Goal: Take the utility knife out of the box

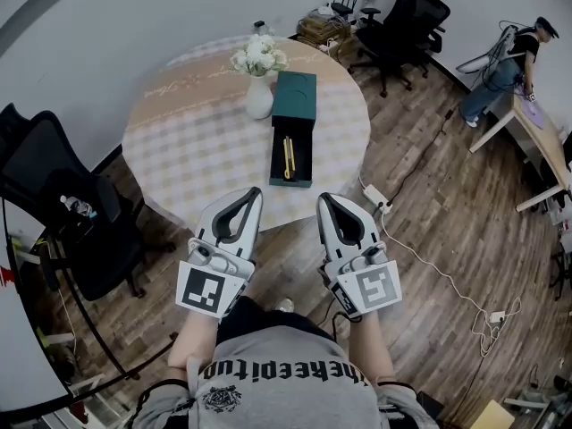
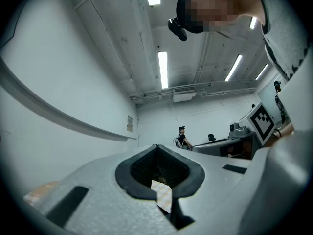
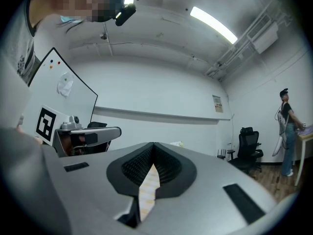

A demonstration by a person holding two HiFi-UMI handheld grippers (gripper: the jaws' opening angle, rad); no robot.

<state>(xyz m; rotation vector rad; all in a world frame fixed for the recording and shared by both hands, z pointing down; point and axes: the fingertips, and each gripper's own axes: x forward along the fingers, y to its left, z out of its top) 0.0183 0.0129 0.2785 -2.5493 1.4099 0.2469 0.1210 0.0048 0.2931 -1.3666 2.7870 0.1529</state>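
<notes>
On the round table (image 1: 179, 141) with a checked cloth lies a dark green box (image 1: 293, 179), open, its lid part (image 1: 295, 94) on the far side. A yellow utility knife (image 1: 288, 157) rests lengthwise in the open tray. My left gripper (image 1: 255, 191) and right gripper (image 1: 323, 197) hover side by side just short of the table's near edge, both pointing at it. The box is ahead, between the two. Both pairs of jaws are shut with nothing in them, as the left gripper (image 2: 156, 146) and right gripper (image 3: 153, 144) show in their own views. Neither gripper view shows the box or knife.
A white vase of white flowers (image 1: 259, 77) stands left of the box lid. A black office chair (image 1: 63, 213) is at the table's left, more chairs (image 1: 407, 16) at the back. A power strip with cable (image 1: 379, 198) lies on the floor at right. A person (image 1: 509, 61) stands by a desk at far right.
</notes>
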